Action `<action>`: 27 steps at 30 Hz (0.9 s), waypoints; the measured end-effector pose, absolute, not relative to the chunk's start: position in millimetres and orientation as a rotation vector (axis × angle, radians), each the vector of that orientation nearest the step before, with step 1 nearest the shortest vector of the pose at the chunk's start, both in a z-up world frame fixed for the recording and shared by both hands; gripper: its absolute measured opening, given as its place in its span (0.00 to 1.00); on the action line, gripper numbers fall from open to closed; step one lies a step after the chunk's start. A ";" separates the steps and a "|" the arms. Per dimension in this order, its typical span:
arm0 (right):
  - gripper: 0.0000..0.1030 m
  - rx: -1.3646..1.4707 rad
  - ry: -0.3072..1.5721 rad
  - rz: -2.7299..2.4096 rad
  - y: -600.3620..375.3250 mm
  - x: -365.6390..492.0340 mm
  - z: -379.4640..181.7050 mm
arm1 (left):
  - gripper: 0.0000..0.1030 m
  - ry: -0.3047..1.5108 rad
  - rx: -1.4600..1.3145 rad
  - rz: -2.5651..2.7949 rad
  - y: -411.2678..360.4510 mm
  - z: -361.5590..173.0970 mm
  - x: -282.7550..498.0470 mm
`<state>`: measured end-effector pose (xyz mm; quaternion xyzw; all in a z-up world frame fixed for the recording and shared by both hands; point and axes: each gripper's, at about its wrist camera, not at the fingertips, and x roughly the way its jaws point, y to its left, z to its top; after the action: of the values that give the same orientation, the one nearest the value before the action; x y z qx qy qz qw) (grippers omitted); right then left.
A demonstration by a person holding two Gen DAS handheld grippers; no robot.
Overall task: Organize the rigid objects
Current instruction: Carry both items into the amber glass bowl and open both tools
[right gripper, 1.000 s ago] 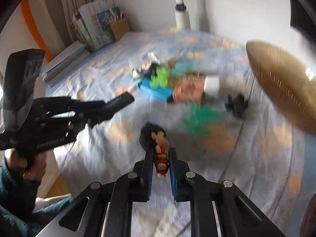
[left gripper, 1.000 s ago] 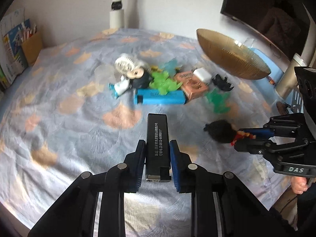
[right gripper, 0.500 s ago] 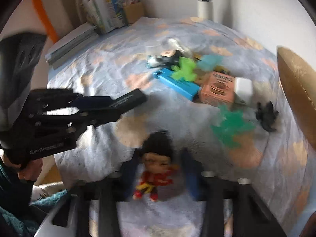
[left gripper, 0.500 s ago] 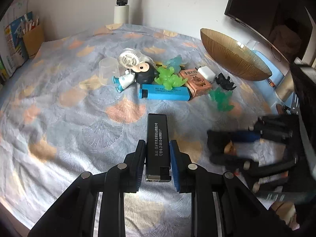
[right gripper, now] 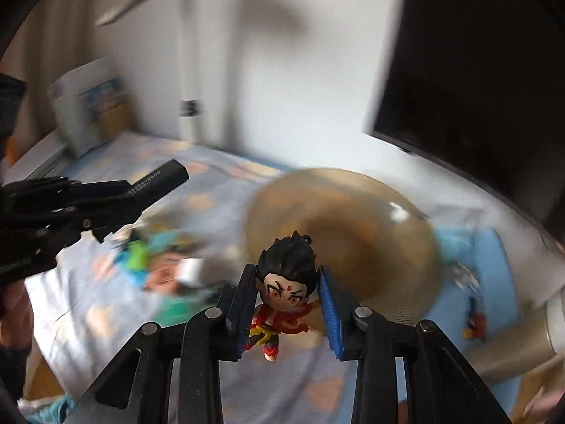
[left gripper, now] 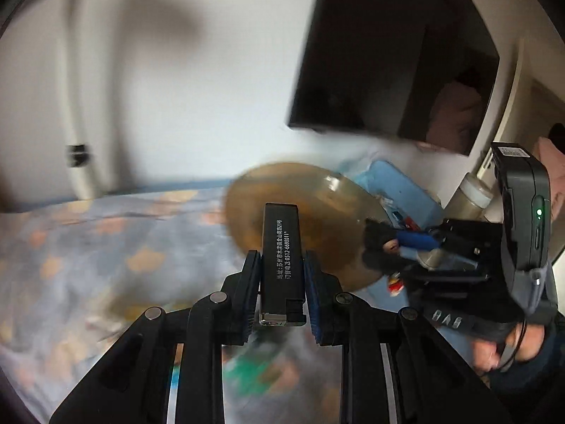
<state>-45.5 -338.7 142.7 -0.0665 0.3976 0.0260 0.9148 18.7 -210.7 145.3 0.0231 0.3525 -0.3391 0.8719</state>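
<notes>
Fingers of the left gripper (left gripper: 281,288) clamp a black lighter (left gripper: 281,258) near its metal end, most of the body jutting forward. The right gripper (right gripper: 286,304) pinches a small figurine (right gripper: 286,284) across the head, its red body dangling below. Both look light and stiff; the lighter's smooth flat sides likely suit a mid-body hold, while the round head could twist between the pads. Both are held in the air in front of the gold bowl (right gripper: 370,243), which looks like the drop spot. Its thin rim seems the edge to clear. Blurred toys (right gripper: 155,261) clutter the bedspread (left gripper: 88,233) left of it.
</notes>
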 end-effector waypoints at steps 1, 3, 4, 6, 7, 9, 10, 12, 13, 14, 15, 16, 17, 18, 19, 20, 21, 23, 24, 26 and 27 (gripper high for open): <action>0.33 -0.107 0.852 0.036 -351.2 -36.7 136.1 | 0.21 0.763 0.063 -0.719 -230.6 134.0 27.8; 0.32 -0.066 0.911 0.016 -366.2 -22.4 120.0 | 0.21 0.803 0.079 -0.725 -253.1 115.4 40.0; 0.32 -0.043 0.947 0.007 -374.8 -14.5 109.1 | 0.21 0.822 0.077 -0.730 -258.8 108.5 44.5; 0.33 0.002 0.995 0.003 -384.9 -7.5 95.2 | 0.21 0.864 0.057 -0.746 -268.0 93.1 53.1; 0.33 0.026 1.010 0.011 -390.4 -4.2 91.0 | 0.21 0.874 0.050 -0.751 -271.4 88.2 55.9; 0.33 0.082 1.022 0.040 -400.3 -3.0 86.3 | 0.21 0.881 0.048 -0.756 -275.2 84.1 55.4; 0.33 0.094 1.020 0.047 -402.5 -2.9 86.2 | 0.30 0.880 0.048 -0.756 -276.0 84.1 54.9; 0.39 0.073 1.010 0.027 -402.5 -4.4 88.2 | 0.57 0.860 0.066 -0.728 -273.6 90.2 52.6; 0.45 0.053 1.009 -0.004 -403.1 -5.7 90.2 | 0.63 0.839 0.070 -0.710 -267.9 95.5 50.4; 0.53 0.047 1.003 -0.026 -403.2 -9.6 92.2 | 0.63 0.801 0.052 -0.694 -254.9 102.6 47.8; 0.53 0.051 0.973 -0.049 -406.1 -16.7 99.0 | 0.63 0.776 0.035 -0.686 -244.0 110.1 44.5; 0.53 0.059 0.957 -0.048 -405.8 -19.3 105.4 | 0.63 0.754 0.011 -0.687 -230.2 119.8 40.3; 0.53 0.074 0.933 -0.039 -406.1 -26.1 113.6 | 0.63 0.728 -0.022 -0.684 -213.5 130.7 35.1; 0.53 0.090 0.904 -0.025 -405.7 -33.6 123.0 | 0.63 0.689 -0.052 -0.675 -194.9 142.6 28.1; 0.53 0.094 0.885 -0.016 -403.2 -37.6 130.3 | 0.67 0.649 -0.074 -0.660 -176.7 153.4 20.2; 0.53 0.085 0.860 -0.004 -396.2 -45.3 141.4 | 0.69 0.619 -0.087 -0.641 -163.3 162.0 14.5; 0.54 0.072 0.844 0.007 -389.1 -49.7 148.2 | 0.71 0.576 -0.099 -0.615 -144.2 172.2 4.1; 0.56 0.035 0.809 0.034 -368.0 -57.2 162.4 | 0.74 0.523 -0.111 -0.566 -114.0 185.5 -9.6; 0.58 0.013 0.787 0.059 -352.6 -63.0 170.4 | 0.76 0.495 -0.117 -0.531 -95.3 191.1 -19.0; 0.59 -0.016 0.743 0.124 -320.4 -72.5 182.1 | 0.82 0.475 -0.120 -0.471 -68.7 194.5 -29.8; 0.59 -0.027 0.727 0.154 -306.2 -77.1 185.0 | 0.88 0.477 -0.122 -0.438 -55.2 193.2 -34.2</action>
<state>-77.1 -306.2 185.0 -0.0131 0.3552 0.0752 0.9317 -34.2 -55.2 193.2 -0.0600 0.2344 -0.2149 0.9462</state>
